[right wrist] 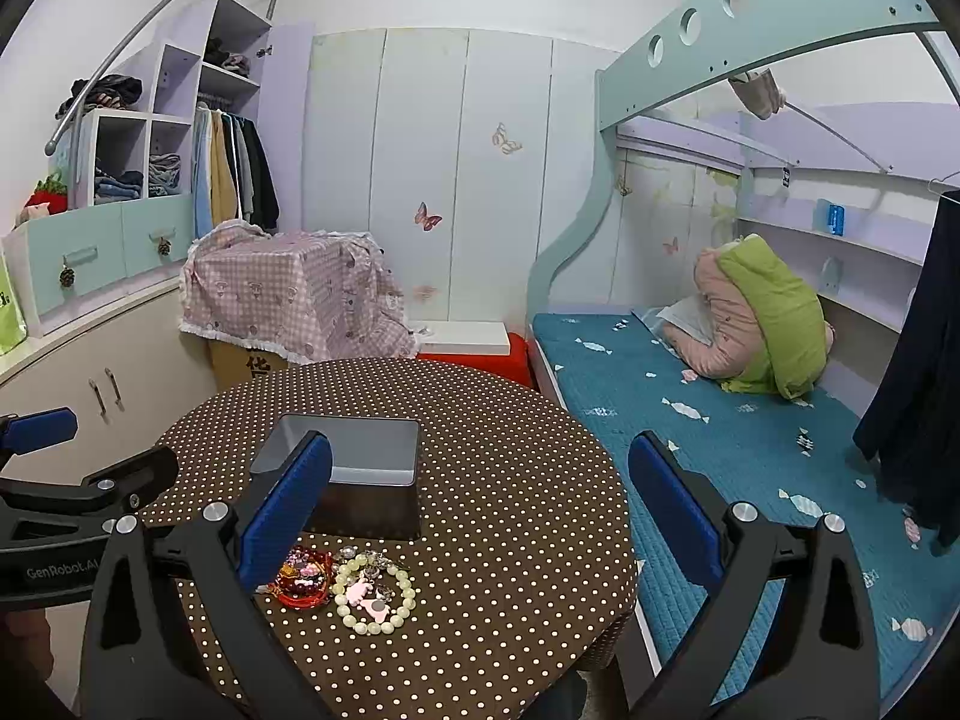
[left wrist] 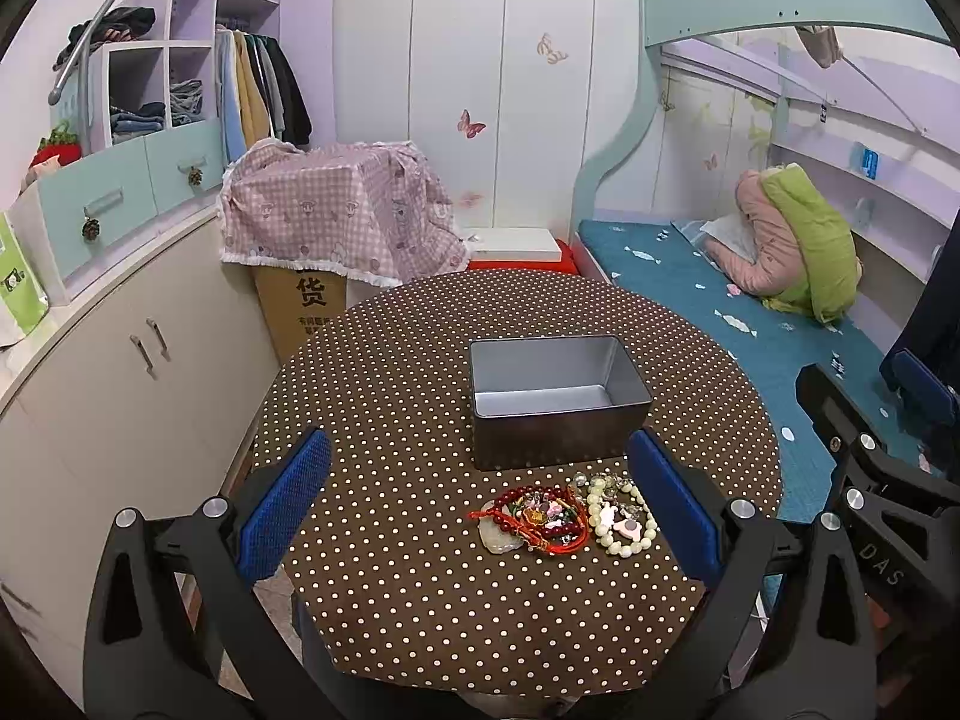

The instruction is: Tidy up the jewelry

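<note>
Item 1, nearest: left gripper (left wrist: 480, 504), black frame with blue-padded fingers (left wrist: 282, 504) spread wide and holding nothing, hovering over the near part of the tabletop.

Item 2: right gripper (right wrist: 480, 510), same build, fingers likewise wide apart and empty; it hangs toward the tabletop's right edge, partly over the teal bed (right wrist: 720, 432).

Item 3: jewelry heap (left wrist: 564, 519), on the brown white-dotted round tabletop (left wrist: 420, 600). A tangle of red bead strings and charms (left wrist: 534, 519) touches a pale cream bead bracelet (left wrist: 624, 522) on its right. The heap lies ahead of and below the left fingers, between them but right of centre; from the right gripper it sits off to the left, beside the left finger. Judged: left gripper is better lined up.

Item 4, farther: open rectangular grey metal tin (left wrist: 558, 402), empty, just beyond the heap, long axis running left to right.
</note>
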Tool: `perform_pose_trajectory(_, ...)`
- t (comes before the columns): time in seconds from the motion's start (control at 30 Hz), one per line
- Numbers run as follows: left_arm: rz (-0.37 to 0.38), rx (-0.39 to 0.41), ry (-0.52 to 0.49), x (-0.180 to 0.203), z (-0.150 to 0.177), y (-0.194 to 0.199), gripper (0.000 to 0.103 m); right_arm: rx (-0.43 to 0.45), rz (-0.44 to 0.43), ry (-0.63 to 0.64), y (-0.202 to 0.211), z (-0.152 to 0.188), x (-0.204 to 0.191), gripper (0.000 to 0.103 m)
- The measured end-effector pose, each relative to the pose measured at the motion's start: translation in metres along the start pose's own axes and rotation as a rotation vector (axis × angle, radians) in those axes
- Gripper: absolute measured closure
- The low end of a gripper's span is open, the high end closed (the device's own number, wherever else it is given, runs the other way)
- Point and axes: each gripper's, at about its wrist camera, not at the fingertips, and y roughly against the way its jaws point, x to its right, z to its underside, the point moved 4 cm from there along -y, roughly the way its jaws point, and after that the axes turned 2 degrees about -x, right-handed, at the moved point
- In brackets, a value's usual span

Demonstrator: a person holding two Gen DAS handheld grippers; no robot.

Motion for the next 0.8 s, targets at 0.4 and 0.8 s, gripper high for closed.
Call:
perform_pose_trajectory(0.4, 0.019, -0.091, 0.006, -0.001, 0.006, -0.024, 0.005, -0.075, -0.022, -0.003, -0.017, 0.007, 0.001, 0.007)
perform_pose_trajectory(0.8, 0.017, -0.254, 0.022, -0.008, 0.027, -0.070, 0.005, -0.228, -0.064, -0.013, -0.052, 0.032, -0.003, 0.007)
